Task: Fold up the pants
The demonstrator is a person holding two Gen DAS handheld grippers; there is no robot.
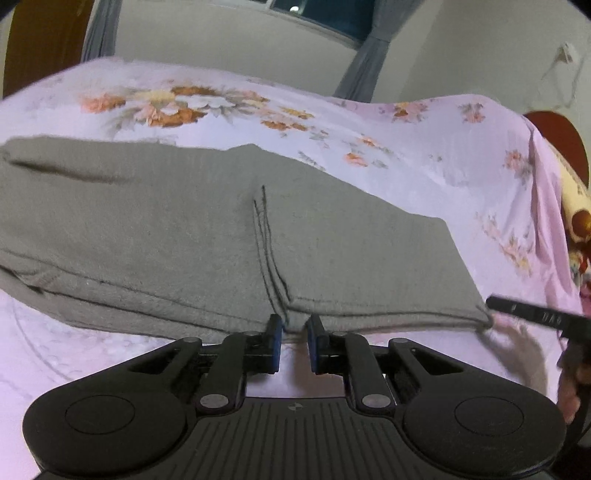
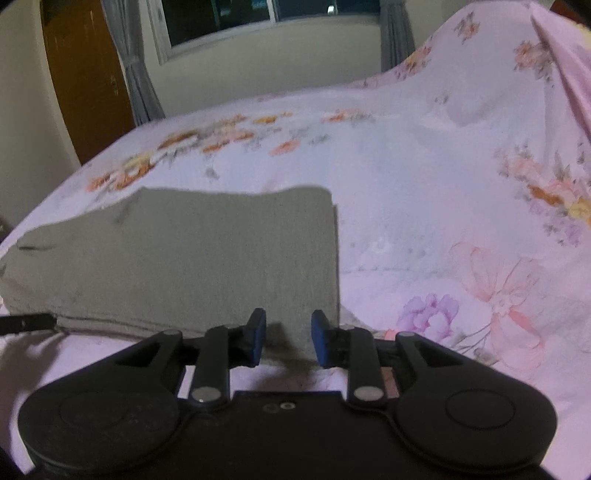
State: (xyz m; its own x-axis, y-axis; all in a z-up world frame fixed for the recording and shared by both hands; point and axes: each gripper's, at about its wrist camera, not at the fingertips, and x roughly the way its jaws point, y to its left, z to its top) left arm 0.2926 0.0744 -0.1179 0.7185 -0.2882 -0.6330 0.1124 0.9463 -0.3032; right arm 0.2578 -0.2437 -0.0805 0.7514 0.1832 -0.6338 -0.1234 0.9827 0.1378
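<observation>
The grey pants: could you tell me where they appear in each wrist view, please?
Left wrist: pants fill the left and centre, above the left gripper.
Right wrist: pants lie centre-left, above the right gripper.
Shared landmark: the window.

My feeds are dim and purple-tinted under indoor light, the window (image 2: pixel 258 11) dark. Both look soft and smeared, worst on the bedsheet (image 2: pixel 424 184) flowers. Fisheye bends the edges; corners vignette black. Soft shadows sit under each hand-held gripper.
</observation>
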